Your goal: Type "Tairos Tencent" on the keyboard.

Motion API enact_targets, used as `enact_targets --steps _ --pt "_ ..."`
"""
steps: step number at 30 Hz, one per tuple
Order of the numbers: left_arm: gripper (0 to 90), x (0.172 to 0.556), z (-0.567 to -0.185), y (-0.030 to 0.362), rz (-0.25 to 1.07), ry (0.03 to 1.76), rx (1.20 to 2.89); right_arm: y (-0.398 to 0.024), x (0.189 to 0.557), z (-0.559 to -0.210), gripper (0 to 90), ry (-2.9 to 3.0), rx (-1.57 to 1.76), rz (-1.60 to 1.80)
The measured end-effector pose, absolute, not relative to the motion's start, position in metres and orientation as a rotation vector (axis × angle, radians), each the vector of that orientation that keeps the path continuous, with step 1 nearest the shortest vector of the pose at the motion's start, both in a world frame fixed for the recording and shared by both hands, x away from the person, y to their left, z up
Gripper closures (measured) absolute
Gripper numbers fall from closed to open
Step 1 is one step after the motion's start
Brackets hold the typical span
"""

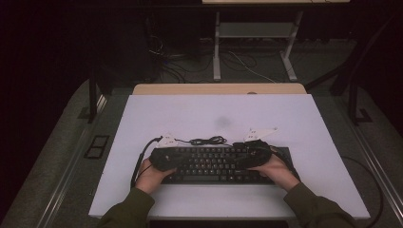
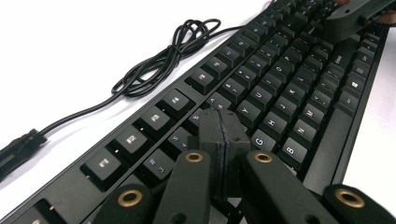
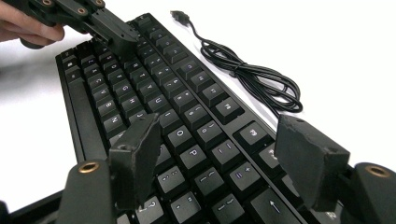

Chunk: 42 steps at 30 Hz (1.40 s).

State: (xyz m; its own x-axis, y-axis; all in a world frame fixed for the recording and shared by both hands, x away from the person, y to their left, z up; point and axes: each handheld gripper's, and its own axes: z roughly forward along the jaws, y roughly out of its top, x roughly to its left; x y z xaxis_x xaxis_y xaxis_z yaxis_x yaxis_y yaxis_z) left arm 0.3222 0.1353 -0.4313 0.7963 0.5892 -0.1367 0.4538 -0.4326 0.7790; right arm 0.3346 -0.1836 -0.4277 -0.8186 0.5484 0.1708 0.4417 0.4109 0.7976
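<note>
A black keyboard [image 1: 214, 164] lies near the front of the white table, with its black cable [image 1: 207, 140] coiled just behind it. My left gripper [image 2: 223, 116] is shut, pads pressed together with nothing between them, its tip low over the keys [image 2: 280, 84] by the number row. In the high view it sits at the keyboard's left end [image 1: 177, 159]. My right gripper [image 3: 217, 128] is open, its jaws spread wide above the keys [image 3: 140, 88] on the right part [image 1: 247, 156]. No key is pinched between them. Each gripper shows far off in the other's view: left gripper [image 3: 119, 39], right gripper [image 2: 348, 18].
The coiled cable [image 2: 159, 65] ends in a loose USB plug [image 2: 18, 147] on the white tabletop [image 1: 214, 114]. A hand [image 3: 28, 28] holds the left gripper. Behind the table stand a wooden edge [image 1: 218, 89] and a white desk frame [image 1: 256, 42] on the dark floor.
</note>
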Motion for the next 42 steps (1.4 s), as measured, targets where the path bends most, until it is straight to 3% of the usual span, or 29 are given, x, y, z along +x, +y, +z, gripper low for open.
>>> enact_targets --steps 42 --pt "88.4 0.3252 -0.4366 0.1288 0.176 0.755 2.162 -0.1876 0.3333 -0.4282 31.1 2.522 0.913 1.373"
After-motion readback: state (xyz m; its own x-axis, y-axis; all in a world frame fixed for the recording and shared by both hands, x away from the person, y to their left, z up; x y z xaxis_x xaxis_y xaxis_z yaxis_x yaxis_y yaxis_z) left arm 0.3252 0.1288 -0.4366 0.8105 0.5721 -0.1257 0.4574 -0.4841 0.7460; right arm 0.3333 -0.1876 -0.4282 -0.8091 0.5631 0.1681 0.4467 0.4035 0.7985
